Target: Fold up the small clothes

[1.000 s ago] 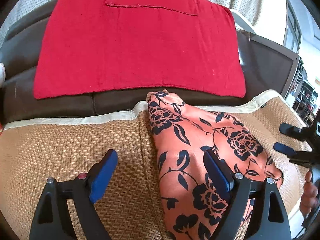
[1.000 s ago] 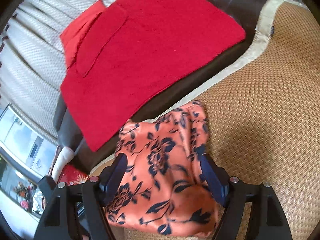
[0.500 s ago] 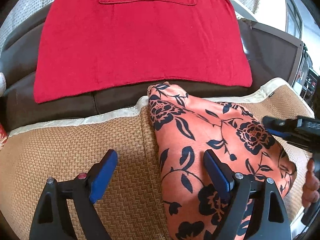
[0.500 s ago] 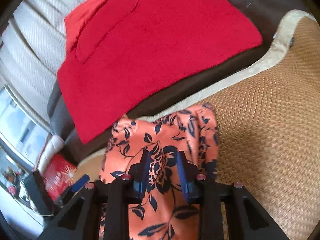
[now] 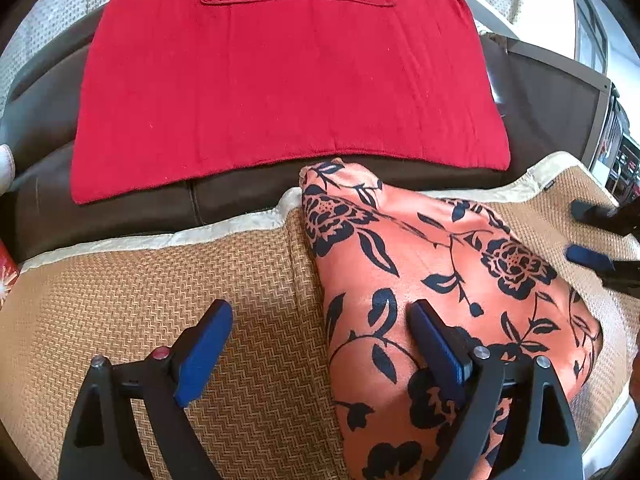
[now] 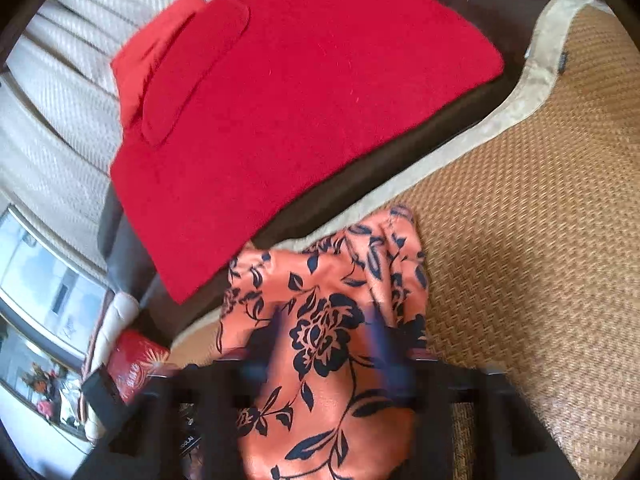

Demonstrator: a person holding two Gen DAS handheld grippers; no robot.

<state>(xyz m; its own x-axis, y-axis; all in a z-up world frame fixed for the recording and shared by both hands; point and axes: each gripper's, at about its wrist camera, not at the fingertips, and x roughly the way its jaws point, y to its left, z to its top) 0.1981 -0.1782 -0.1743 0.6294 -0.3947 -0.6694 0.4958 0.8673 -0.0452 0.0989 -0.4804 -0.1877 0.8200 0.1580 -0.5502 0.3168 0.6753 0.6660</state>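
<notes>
Orange floral garment (image 5: 432,280) lies bunched on the woven mat (image 5: 120,312), centre-right of the left wrist view, its far tip over the mat's pale border. Left gripper (image 5: 320,344): fingers spread wide, right finger resting on the cloth, nothing clamped. Right gripper (image 6: 328,344) — blurred, fingers opening over the cloth, pads apart. Red cloth (image 5: 280,80) fills upper frame. Risk: the slick fabric slides or bunches further if pinched at a single layer — fold goes crooked.
</notes>
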